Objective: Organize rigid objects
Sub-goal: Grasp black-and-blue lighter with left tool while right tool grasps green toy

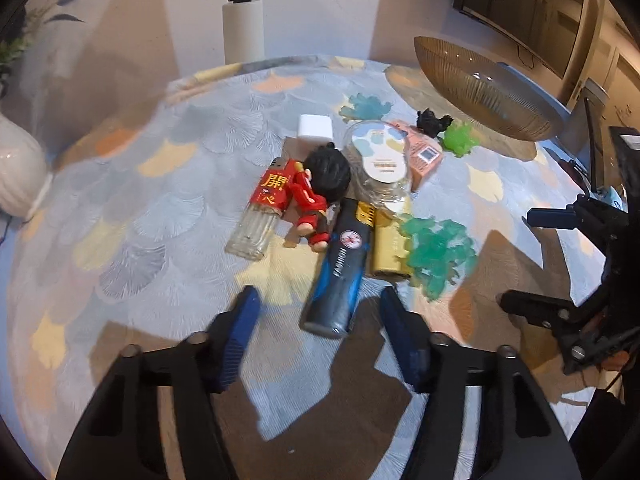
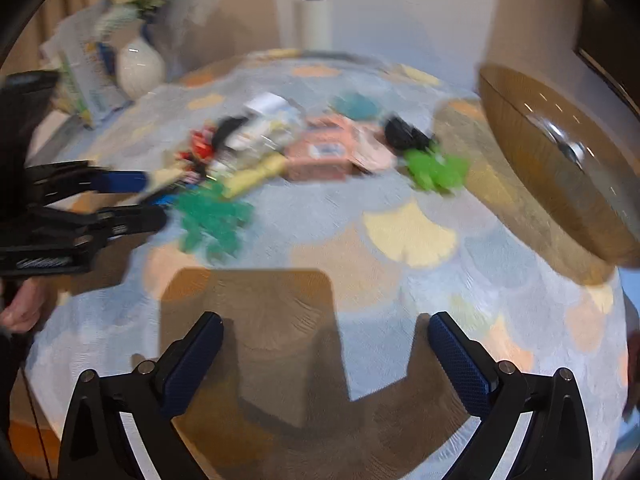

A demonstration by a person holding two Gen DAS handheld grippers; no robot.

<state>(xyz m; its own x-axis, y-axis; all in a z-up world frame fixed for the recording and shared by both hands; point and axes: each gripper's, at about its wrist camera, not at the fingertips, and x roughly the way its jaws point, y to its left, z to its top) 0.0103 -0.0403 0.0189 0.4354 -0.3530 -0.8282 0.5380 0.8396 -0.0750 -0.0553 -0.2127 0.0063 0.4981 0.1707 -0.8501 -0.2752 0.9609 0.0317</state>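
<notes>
A pile of small objects lies mid-table: a dark blue lighter [image 1: 340, 268], a red-labelled clear lighter [image 1: 262, 212], a red doll with black hair [image 1: 320, 192], a gold box [image 1: 388, 248], a round clear pack [image 1: 378, 160], a pink box [image 1: 424, 160], a white cube [image 1: 315, 126] and green jelly toys [image 1: 438, 254]. My left gripper [image 1: 318, 312] is open, its fingers on either side of the blue lighter's near end, not touching. My right gripper [image 2: 326, 344] is open and empty over bare cloth, nearer than the blurred pile [image 2: 316, 152].
A ribbed amber glass bowl [image 1: 480, 88] stands at the back right, also in the right wrist view [image 2: 560, 160]. A white vase [image 1: 18, 172] stands at the left edge. The table [image 1: 140, 216] has a leaf-patterned cloth. A white post [image 1: 244, 28] stands behind.
</notes>
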